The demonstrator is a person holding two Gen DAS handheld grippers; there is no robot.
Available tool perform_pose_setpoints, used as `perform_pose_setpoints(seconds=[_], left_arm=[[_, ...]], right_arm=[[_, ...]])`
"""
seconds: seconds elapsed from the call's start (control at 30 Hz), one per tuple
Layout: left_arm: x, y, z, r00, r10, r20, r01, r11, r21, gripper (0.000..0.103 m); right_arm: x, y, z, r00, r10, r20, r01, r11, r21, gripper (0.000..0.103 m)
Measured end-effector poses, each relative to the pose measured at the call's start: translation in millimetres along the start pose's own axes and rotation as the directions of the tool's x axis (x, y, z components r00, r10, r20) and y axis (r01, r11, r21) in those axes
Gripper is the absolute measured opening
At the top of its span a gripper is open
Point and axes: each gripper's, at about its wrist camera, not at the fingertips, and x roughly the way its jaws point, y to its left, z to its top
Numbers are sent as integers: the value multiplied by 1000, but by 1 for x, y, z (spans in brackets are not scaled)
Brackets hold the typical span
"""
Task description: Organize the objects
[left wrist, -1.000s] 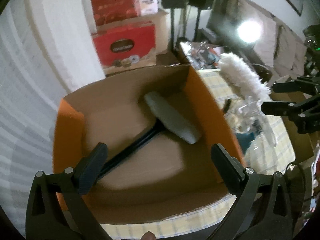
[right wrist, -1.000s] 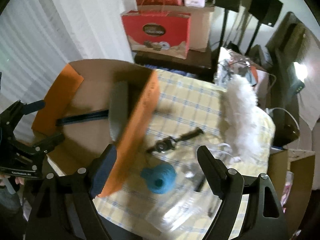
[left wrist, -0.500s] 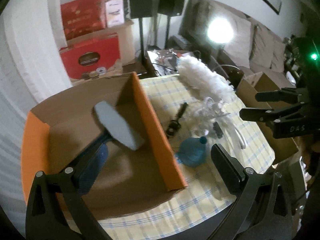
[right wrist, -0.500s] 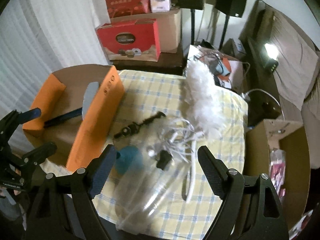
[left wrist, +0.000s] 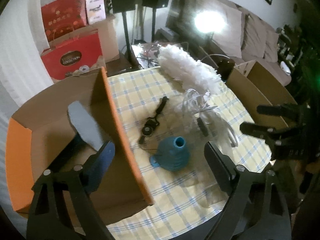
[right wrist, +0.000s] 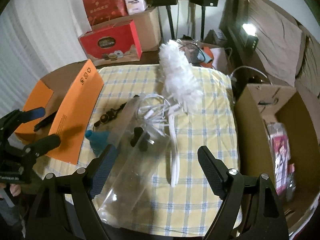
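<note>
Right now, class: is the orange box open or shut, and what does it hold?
Open. The orange box has no lid over it, and a grey-headed brush with a black handle lies on its floor.

Orange box (right wrist: 75, 108) wall is standing along the counter's (right wrist: 206, 140) left side, blocking sideways passes. Clear plastic bag (right wrist: 136, 160), white cables (right wrist: 158, 112), blue cone (left wrist: 173, 155) and feather duster (right wrist: 180, 80) are crowding the middle. Bare checked cloth is lying open near right, beside the brown carton (right wrist: 280, 124).
</note>
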Motion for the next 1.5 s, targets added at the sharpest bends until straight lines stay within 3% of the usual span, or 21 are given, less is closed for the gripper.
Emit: perform_pose_setpoints(seconds=[0.2,0.4,0.7,0.9,1.07,1.27,1.5], left_arm=[[4,-17,-1,999,-36,-10,36,999,13,82],[7,-20,-9,997,-69,-20,68,997,-39,82],[22,-28,-4,995,-78,-55,75,995,-58,82],[35,-41,-2,993,-80,-85,77,996,-46,82],[43,-45,-3,992,-68,-109,65,997,-31,82],[48,-50,-6,992,-39,-121,39,999,-5,82],[55,-58,-10,991,29,-127,-24,999,43,82]], right_arm=[[2,-5,-18,998,64,-1,-64,997,46,80],[15,-9,-37,984,177,-31,-172,976,133,76],[32,-4,-50,965,251,-73,-238,958,159,72],[46,7,-56,965,238,-111,-223,966,135,71],[46,3,-59,952,283,-117,-267,954,139,58],[38,-7,-61,954,272,-124,-257,958,127,53],[22,-8,-63,982,148,-118,-146,989,22,44]])
